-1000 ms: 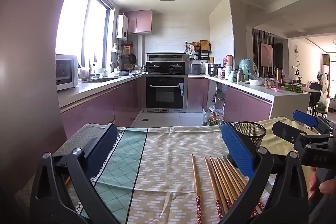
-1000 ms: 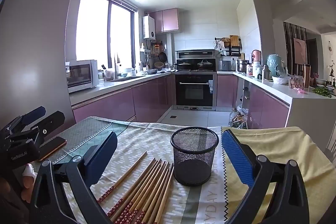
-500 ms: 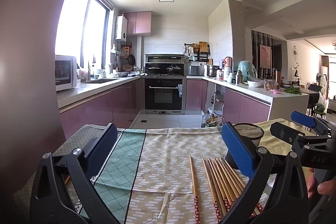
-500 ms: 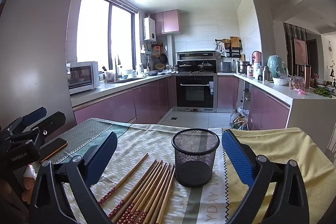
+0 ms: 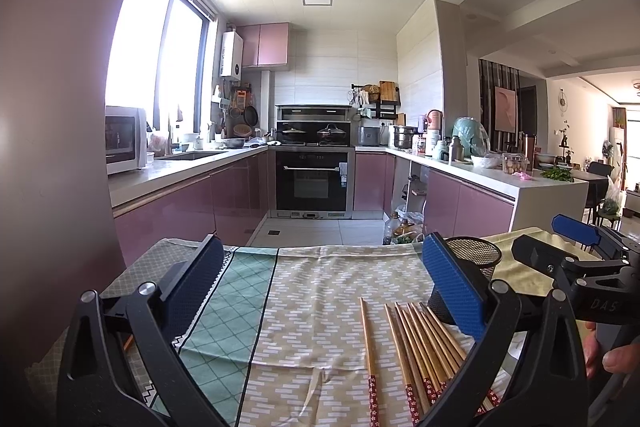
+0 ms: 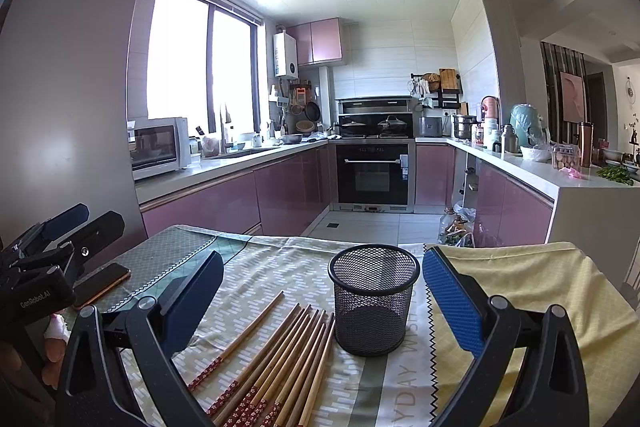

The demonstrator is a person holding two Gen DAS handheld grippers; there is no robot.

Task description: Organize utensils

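Several wooden chopsticks [image 6: 280,359] with red patterned ends lie side by side on the patterned tablecloth [image 6: 256,267]; one lies a little apart to the left. An empty black mesh cup [image 6: 374,299] stands upright just right of them. My right gripper [image 6: 320,291] is open and empty above the table, with the cup and chopsticks between its fingers. My left gripper [image 5: 320,279] is open and empty over the cloth, left of the chopsticks [image 5: 416,347]; its right finger partly hides the cup [image 5: 476,259]. The right gripper also shows in the left wrist view [image 5: 576,255].
A dark phone [image 6: 102,285] lies on the table's left side. The table's far edge [image 5: 320,249] drops to the kitchen floor. Purple cabinets, an oven and counters stand beyond. A yellow cloth [image 6: 520,279] covers the table's right part.
Both cameras have tilted up slightly, so the table things sit a little lower in view. Nothing on the table has moved; both grippers stay open.
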